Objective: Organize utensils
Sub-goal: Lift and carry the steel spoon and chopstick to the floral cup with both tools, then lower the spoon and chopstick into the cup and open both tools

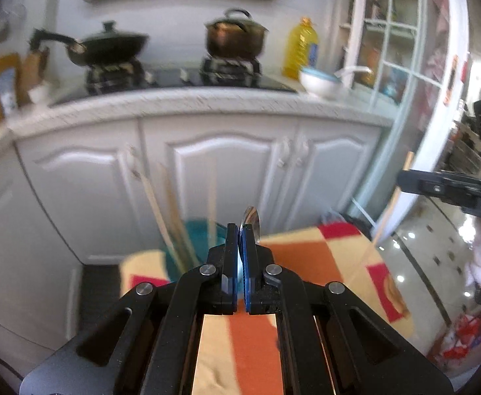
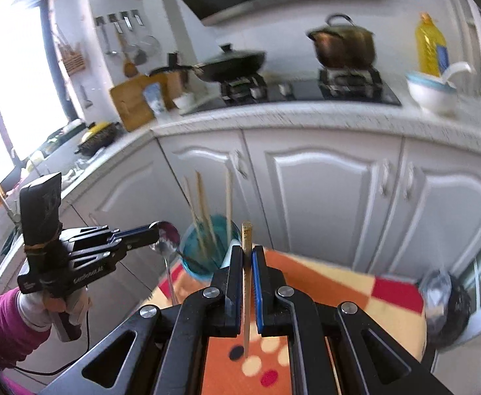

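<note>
You're partway thru: the teal cup (image 2: 204, 250), centre-left of the right wrist view, already holds three chopsticks (image 2: 202, 210) standing up and leaning apart; two utensils are in hand, not yet in; your right gripper (image 2: 247, 256) is clamped on a single chopstick (image 2: 247, 283), held near upright between the blue pads, its top end poking above the fingertips, just right of the cup's rim; your left gripper (image 1: 240, 230) is pinched shut on a metal spoon (image 1: 253, 222), bowl sticking up past the tips at frame centre in the left wrist view; from the right cam the same spoon (image 2: 168, 235) sits lower left of centre, bowl just beside the cup's left rim, handle hanging down; so what's left, by my read, is dropping the chopstick & the spoon into the cup; can't tell if more utensils lie on the table, tho a blurred shiny rounded thing (image 2: 436, 291) at lower right may be another spoon; the surface is a small table w/ an orange, red & cream patterned cloth (image 2: 322, 279), cup near its far edge; room is a kitchen: white cabinets (image 2: 322, 191) across mid frame, speckled counter above, a stove w/ a black wok (image 2: 234, 62) & a copper pot (image 2: 342, 46), yellow oil bottle (image 2: 429, 47) upper right, white bowl (image 2: 429, 93) below it; both views are motion-blurred.
</note>
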`<state>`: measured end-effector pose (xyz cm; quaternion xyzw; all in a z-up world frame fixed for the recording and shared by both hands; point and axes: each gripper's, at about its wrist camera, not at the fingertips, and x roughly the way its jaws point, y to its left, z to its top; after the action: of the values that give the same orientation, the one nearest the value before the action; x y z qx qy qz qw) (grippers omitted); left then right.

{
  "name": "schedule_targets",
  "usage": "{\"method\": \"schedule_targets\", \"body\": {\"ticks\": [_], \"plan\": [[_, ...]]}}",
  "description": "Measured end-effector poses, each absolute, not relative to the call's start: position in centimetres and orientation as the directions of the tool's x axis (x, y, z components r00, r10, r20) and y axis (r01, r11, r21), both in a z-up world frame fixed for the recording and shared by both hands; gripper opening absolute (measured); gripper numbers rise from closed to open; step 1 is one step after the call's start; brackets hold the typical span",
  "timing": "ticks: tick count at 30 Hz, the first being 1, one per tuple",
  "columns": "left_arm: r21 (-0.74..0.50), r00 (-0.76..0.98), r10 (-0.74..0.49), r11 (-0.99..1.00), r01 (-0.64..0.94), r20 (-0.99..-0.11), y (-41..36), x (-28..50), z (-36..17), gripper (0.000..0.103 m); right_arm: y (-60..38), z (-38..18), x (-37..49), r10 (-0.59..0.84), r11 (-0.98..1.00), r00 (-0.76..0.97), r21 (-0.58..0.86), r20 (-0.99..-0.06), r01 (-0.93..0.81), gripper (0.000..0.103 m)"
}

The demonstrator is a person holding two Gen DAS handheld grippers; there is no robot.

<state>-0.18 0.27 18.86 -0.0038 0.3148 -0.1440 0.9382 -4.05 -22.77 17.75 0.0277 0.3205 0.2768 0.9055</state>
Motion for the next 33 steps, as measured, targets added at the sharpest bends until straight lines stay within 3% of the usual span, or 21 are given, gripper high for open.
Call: {"method": "schedule_targets", "body": {"ticks": [14, 25, 33], "plan": [[0.060, 0.850, -0.053, 0.993, 0.098, -0.525, 3.6, 4.5, 19.0, 0.001, -15.2, 23.2, 0.4, 0.571, 0.809, 0.656, 0.206, -0.494, -0.550, 0.005], [0.203, 0.858, 0.081, 0.979, 0.027, -0.507, 2.2, 7.5, 13.5, 0.001, -11.9, 18.9, 5.2, 0.548, 0.825, 0.640, 0.221, -0.539, -0.520, 0.005], [0.237, 0.841, 0.095, 0.971, 0.041, -0.533, 1.1, 8.0, 10.3, 0.001, -12.4, 14.1, 6.5, 0.542, 0.832, 0.598, 0.280, -0.590, -0.479, 0.005]]}}
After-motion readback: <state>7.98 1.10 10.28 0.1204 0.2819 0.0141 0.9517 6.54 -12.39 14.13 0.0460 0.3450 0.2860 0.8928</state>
